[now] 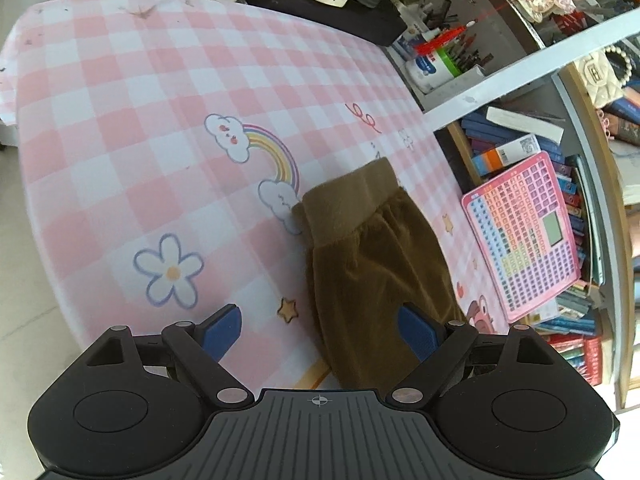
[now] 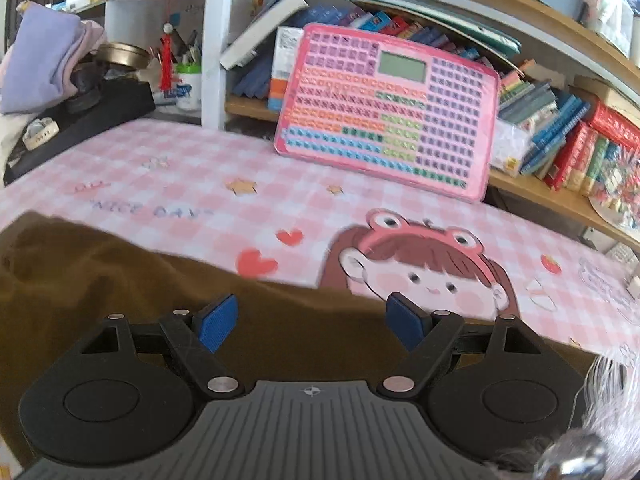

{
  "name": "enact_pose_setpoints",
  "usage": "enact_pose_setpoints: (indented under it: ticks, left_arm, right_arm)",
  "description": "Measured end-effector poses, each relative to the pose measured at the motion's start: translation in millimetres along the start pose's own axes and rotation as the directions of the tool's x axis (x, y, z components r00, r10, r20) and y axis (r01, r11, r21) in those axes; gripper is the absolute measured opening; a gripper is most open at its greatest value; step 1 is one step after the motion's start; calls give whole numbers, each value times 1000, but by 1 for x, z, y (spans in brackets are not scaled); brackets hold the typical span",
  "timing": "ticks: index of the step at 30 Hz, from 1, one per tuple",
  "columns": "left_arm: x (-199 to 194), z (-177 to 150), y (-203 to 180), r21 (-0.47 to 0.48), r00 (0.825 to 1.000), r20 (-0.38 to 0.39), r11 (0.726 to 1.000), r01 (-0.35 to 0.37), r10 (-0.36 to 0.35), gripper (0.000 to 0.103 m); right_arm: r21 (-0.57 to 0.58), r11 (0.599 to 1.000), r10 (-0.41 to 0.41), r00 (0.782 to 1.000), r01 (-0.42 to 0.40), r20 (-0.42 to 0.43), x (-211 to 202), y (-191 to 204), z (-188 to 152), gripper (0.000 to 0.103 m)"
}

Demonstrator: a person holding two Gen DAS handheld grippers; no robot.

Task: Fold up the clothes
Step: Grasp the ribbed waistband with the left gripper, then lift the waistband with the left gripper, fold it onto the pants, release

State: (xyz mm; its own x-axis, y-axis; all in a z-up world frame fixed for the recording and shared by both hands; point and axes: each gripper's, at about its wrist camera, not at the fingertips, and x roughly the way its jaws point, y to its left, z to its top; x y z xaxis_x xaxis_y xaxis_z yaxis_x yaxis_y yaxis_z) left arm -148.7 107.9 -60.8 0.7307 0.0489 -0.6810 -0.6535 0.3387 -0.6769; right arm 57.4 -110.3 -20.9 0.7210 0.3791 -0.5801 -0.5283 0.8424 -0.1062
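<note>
Your left gripper (image 1: 326, 332) stands wide and empty, its right pad over the brown pants' (image 1: 372, 264) edge, which runs from 6 up to the waistband (image 1: 348, 204) at 12. Your right gripper (image 2: 310, 320) is also spread with nothing pinched, hovering above brown cloth that fills 9 through 6. The pants lie flat on the pink tablecloth (image 1: 140, 120). You look to be approaching for a first grasp; next, lower each gripper onto an edge and close.
</note>
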Motion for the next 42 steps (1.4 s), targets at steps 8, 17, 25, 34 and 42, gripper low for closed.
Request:
enact_pose_setpoints:
  ticks: [8, 17, 25, 34, 42]
  left_arm:
    - [12, 14, -1, -26, 999, -20, 999, 33, -34, 91]
    - [14, 18, 4, -55, 998, 3, 997, 59, -59, 91]
    - [26, 24, -8, -66, 999, 35, 997, 27, -25, 91]
    - [31, 21, -20, -43, 998, 60, 999, -10, 13, 89]
    - [37, 17, -17, -82, 996, 71, 996, -43, 49, 32]
  right_arm:
    - [-145, 985, -97, 995, 96, -3, 34, 38, -4, 81]
    - [-142, 989, -52, 999, 49, -17, -10, 34, -18, 79]
    - [-267, 962, 24, 993, -54, -117, -51, 47, -47, 78]
    - [-299, 950, 51, 990, -89, -130, -70, 52, -60, 78]
    - [-292, 951, 64, 990, -100, -128, -69, 49, -60, 78]
